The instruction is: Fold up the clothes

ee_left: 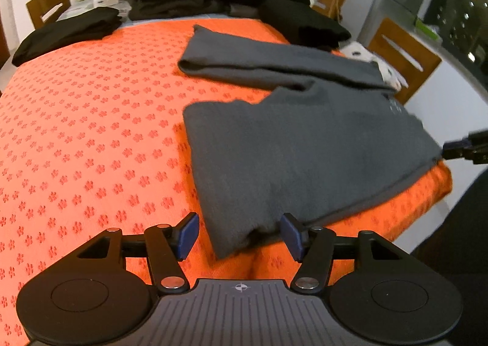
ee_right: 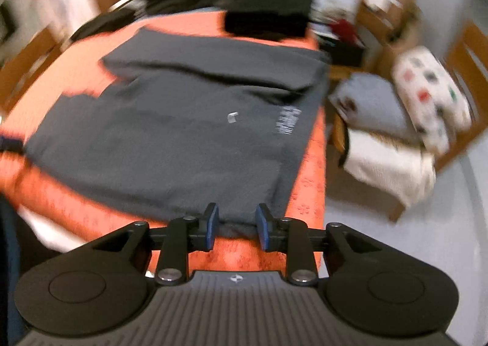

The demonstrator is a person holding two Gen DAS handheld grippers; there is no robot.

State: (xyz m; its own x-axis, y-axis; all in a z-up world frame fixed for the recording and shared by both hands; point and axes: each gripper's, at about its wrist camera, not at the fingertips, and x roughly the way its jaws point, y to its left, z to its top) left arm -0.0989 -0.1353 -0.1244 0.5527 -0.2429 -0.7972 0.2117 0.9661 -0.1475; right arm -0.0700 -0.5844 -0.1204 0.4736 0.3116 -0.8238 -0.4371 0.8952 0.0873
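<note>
Here both grippers (ee_left: 238, 234) (ee_right: 235, 225) gape around shirt (ee_left: 305, 144) hem

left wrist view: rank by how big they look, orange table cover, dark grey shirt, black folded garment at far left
1. orange table cover
2. dark grey shirt
3. black folded garment, though it lies farther off, so its true size is unsure

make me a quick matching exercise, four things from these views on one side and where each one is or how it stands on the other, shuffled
Things:
1. grey shirt
2. left gripper
3. black folded garment
4. orange cloth

Places or states:
A. at the far left edge of the table
B. covers the table, flower-dotted
C. open, jaws either side of a shirt corner
D. laid out, partly folded, in the middle

Pairs: 1-D, 2-C, 3-A, 4-B
</note>
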